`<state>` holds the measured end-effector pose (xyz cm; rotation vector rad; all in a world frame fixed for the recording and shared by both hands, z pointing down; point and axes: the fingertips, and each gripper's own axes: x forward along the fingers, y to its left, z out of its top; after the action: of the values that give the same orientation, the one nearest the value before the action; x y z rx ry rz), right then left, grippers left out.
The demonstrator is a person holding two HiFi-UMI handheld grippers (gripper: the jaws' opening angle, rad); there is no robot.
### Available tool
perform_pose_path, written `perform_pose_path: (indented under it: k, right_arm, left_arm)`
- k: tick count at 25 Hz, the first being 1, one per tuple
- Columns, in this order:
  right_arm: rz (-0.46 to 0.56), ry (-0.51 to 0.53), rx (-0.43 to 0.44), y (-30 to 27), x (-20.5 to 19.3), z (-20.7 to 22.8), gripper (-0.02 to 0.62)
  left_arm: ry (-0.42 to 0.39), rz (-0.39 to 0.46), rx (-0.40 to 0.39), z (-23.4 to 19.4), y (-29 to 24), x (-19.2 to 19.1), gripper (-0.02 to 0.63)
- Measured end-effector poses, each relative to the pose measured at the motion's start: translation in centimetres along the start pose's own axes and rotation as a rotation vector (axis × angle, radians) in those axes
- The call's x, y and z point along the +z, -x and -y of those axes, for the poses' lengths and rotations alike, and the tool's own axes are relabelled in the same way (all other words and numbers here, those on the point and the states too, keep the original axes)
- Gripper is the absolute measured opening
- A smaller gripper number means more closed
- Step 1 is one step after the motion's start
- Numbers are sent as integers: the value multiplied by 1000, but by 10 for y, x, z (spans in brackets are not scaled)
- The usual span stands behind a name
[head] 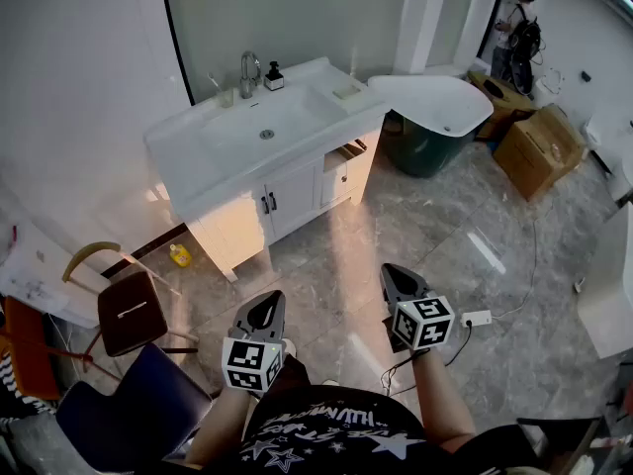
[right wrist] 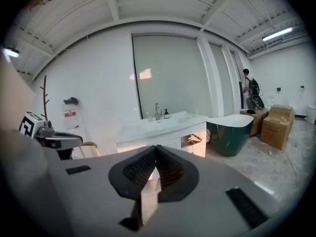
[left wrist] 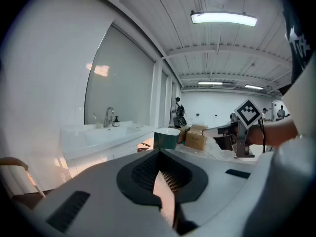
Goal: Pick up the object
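Observation:
My left gripper [head: 265,311] and right gripper [head: 399,279] are held side by side over the marble floor, well short of the white vanity [head: 297,151]. Both point toward it. In the left gripper view the jaw tips of the left gripper [left wrist: 159,152] meet with nothing between them. The right gripper [right wrist: 156,148] is shut and empty too. On the vanity top stand a dark soap dispenser [head: 274,77], a small cup [head: 226,97] and a soap dish [head: 346,91] beside the faucet [head: 249,73]. Which of these is the task's object I cannot tell.
A green bathtub [head: 430,127] stands right of the vanity, with cardboard boxes [head: 539,148] and a person [head: 516,33] beyond. A brown chair [head: 129,310] and a blue chair [head: 129,414] are at my left. A yellow bottle [head: 180,256] and a power strip [head: 476,318] lie on the floor.

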<state>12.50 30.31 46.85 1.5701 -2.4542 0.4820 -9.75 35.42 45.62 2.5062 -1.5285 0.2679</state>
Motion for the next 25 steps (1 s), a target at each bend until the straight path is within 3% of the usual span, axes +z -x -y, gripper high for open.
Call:
perform_pose_path:
  k: [18,25]
  right_arm:
    - [3,-53,0,24,-23,6,14]
    - [53,-56,32,28,-14,8,15]
  left_arm:
    - [55,-38,10,18,12,-14,15]
    - [74,-36,12,26,11,-15,15]
